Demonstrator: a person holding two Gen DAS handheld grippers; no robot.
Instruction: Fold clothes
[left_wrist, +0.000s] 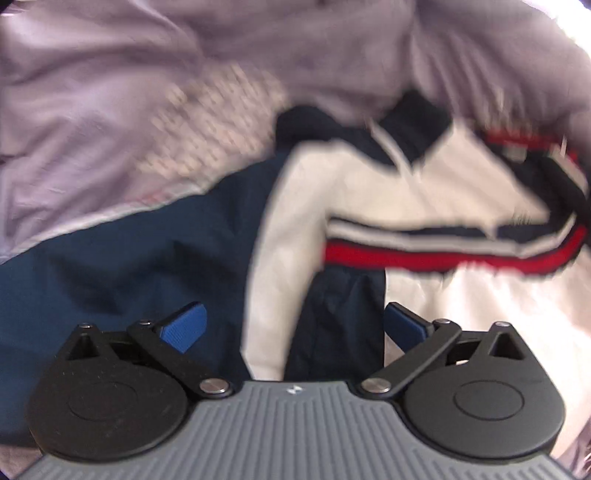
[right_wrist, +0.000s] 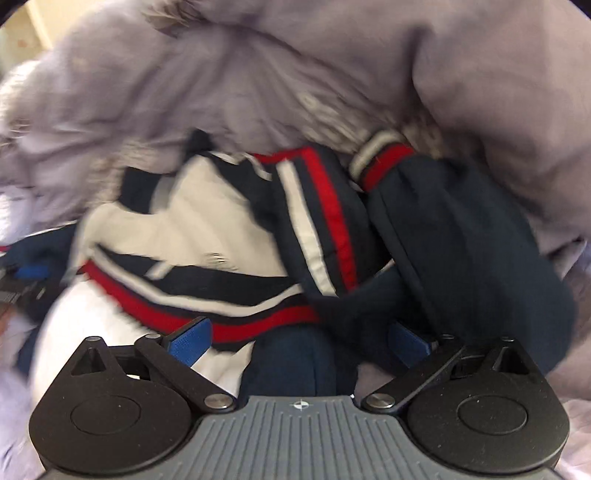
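Note:
A navy, white and red striped jacket (left_wrist: 388, 206) lies crumpled on a pale lilac sheet (left_wrist: 92, 122). My left gripper (left_wrist: 295, 326) is open, its blue pads (left_wrist: 186, 326) spread wide just above the jacket's white and navy panels, holding nothing. In the right wrist view the same jacket (right_wrist: 229, 229) fills the middle, with a navy sleeve (right_wrist: 461, 236) and its red and grey cuff (right_wrist: 384, 158) to the right. My right gripper (right_wrist: 299, 343) is open over the red stripe and navy fabric. The left gripper shows blurred at the far left edge (right_wrist: 26, 280).
The lilac sheet (right_wrist: 295, 74) is bunched in thick folds behind and around the jacket. A blue fabric panel (left_wrist: 110, 266) lies left of the white panel. A strip of cream wall (right_wrist: 37, 29) shows at top left. Both views are motion-blurred.

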